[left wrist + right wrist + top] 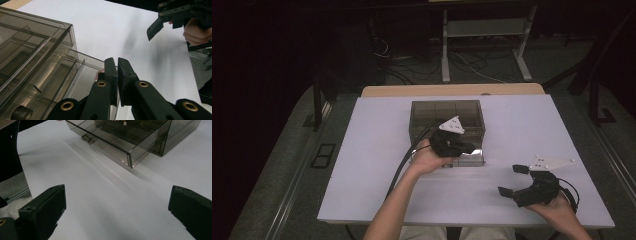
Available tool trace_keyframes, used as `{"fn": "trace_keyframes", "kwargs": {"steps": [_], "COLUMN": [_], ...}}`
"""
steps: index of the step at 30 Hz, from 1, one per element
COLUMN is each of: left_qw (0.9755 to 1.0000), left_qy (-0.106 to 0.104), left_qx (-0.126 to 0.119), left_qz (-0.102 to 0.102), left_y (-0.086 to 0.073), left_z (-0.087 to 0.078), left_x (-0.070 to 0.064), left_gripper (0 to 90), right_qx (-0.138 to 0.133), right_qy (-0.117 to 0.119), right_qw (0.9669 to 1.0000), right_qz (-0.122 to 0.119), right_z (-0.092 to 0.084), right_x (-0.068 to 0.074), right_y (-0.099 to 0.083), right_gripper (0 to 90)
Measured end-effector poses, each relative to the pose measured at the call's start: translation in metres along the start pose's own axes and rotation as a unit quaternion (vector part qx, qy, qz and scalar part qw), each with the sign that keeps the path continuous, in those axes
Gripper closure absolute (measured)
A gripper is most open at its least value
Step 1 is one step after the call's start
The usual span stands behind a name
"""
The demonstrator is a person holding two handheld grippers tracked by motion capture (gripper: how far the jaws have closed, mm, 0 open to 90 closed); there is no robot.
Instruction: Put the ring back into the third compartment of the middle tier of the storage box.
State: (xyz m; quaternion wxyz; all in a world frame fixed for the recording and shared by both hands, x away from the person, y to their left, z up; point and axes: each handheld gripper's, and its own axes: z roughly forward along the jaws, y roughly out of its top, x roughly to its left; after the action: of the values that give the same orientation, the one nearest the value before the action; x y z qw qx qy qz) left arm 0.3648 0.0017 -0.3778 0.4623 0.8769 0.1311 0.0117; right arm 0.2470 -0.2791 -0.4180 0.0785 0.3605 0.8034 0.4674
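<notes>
Left gripper (465,147) hovers over the pulled-out drawer (117,141) of the smoky clear box (447,120), jaws pinched together with nothing visible between them. Right gripper (515,181) rests well apart from the box, near the table (522,125) edge, jaws spread wide, empty.

Smoky clear organizer (447,117), drawer (117,142) open
</notes>
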Motion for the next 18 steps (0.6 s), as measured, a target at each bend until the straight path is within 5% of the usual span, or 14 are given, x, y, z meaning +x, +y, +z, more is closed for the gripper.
{"fn": "trace_keyframes", "kwargs": {"steps": [18], "left_qw": [0.9998], "left_qy": [0.003], "left_qx": [0.019], "left_qz": [-0.005], "left_y": [-0.006], "left_z": [0.013], "left_x": [0.009], "left_gripper": [86.1], "right_qx": [0.003], "right_qy": [0.001], "right_qw": [1.0], "right_qz": [-0.001], "right_z": [0.001], "right_x": [0.0], "right_y": [0.0], "right_gripper": [0.9]}}
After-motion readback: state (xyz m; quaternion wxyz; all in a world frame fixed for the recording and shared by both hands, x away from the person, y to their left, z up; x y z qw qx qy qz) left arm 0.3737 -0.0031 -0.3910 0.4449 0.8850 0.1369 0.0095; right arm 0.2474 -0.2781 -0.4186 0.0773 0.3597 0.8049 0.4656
